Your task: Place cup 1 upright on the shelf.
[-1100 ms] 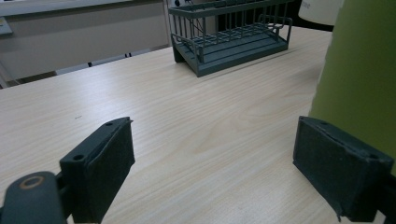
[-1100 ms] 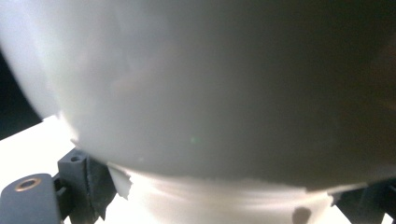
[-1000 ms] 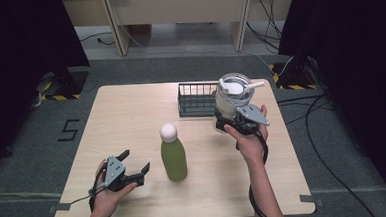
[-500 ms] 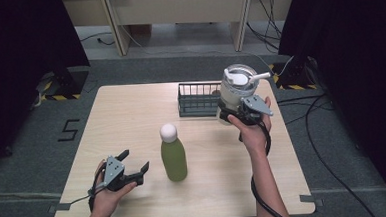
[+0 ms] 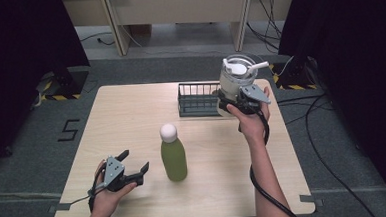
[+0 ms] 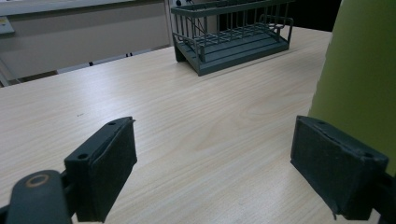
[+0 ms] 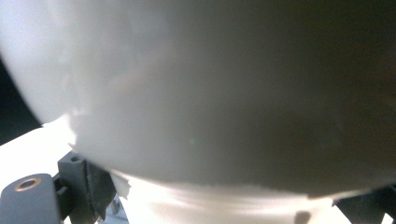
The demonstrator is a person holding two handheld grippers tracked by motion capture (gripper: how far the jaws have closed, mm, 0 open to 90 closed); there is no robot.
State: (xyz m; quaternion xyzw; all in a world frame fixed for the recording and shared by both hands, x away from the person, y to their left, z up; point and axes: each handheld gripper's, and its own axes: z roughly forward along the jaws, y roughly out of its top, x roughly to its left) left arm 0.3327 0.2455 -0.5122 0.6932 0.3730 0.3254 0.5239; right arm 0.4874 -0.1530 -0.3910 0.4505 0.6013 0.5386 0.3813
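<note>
Overhead, right gripper (image 5: 236,104) clamped on clear round lidded cup (image 5: 238,78), lifted beside dark wire rack (image 5: 197,100); left gripper (image 5: 129,167) spread wide on pale wooden table (image 5: 131,121) near green white-capped bottle (image 5: 173,154). Left gripper view: jaws apart, bottle (image 6: 359,70) at right, rack (image 6: 231,35) beyond. Right gripper view: cup (image 7: 210,88) close, pressed between jaws.

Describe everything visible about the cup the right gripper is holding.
The cup is a pale, translucent, plastic-looking tumbler with a clear domed lid, a white piece on top and a white straw-like stick slanting off to the right. It stands roughly upright in the right gripper, whose jaws clamp its lower body. In the high view it appears at the right end of the dark wire rack, near the table's far right edge; whether it is raised off the table is hard to tell. In the right gripper view its blurred pale wall looms close.
</note>
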